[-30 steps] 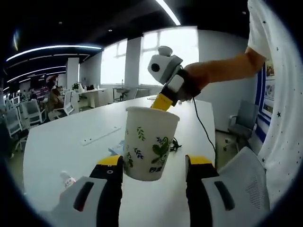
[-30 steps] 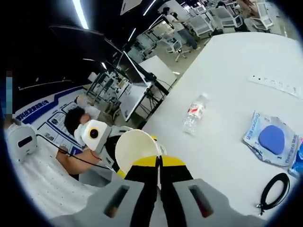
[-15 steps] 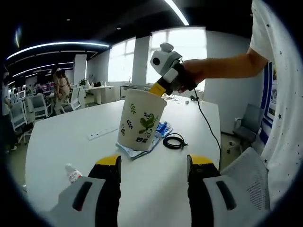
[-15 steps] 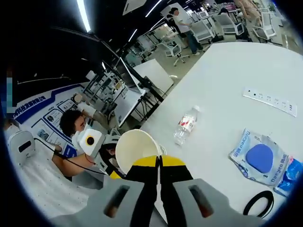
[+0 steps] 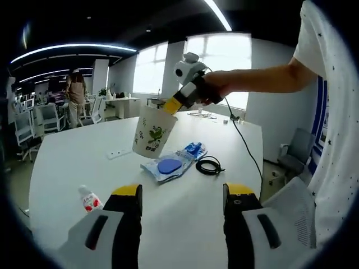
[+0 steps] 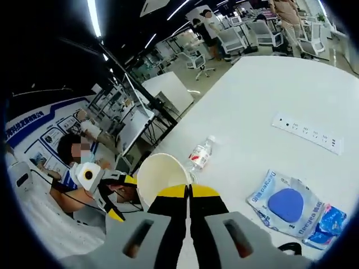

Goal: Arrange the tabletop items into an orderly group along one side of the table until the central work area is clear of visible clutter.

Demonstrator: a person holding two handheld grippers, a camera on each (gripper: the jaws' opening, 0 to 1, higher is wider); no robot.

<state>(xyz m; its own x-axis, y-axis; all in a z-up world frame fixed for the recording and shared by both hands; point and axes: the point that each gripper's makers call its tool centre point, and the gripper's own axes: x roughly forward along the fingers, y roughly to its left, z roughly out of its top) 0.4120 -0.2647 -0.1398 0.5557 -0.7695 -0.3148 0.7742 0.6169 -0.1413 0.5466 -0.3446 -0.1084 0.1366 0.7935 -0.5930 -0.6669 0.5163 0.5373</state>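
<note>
Overhead of the table's middle, the white paper cup with green leaf print [image 5: 151,132] hangs tilted in the air, pinched by its rim in the right gripper [image 5: 171,104], whose yellow-tipped jaws are clenched on the rim wall (in the right gripper view the cup's open mouth [image 6: 162,178] sits just beyond the closed jaw tips). The left gripper [image 5: 182,196] is released, jaws standing wide apart with nothing between them, low over the near part of the white table [image 5: 73,168].

On the table lie a clear packet holding a blue round pad [image 5: 166,166], a small blue packet [image 5: 193,149] touching its far end, a coiled black cable [image 5: 208,166] just to the right, a white power strip [image 5: 119,153] farther left, and a small clear plastic bottle with a red label [image 5: 88,199] lying near the left jaw.

By its look the cup is light, thin and easily crushed; a rim pinch can buckle it, so a gentle grip is wise. The bottle may roll; take it across the body.
</note>
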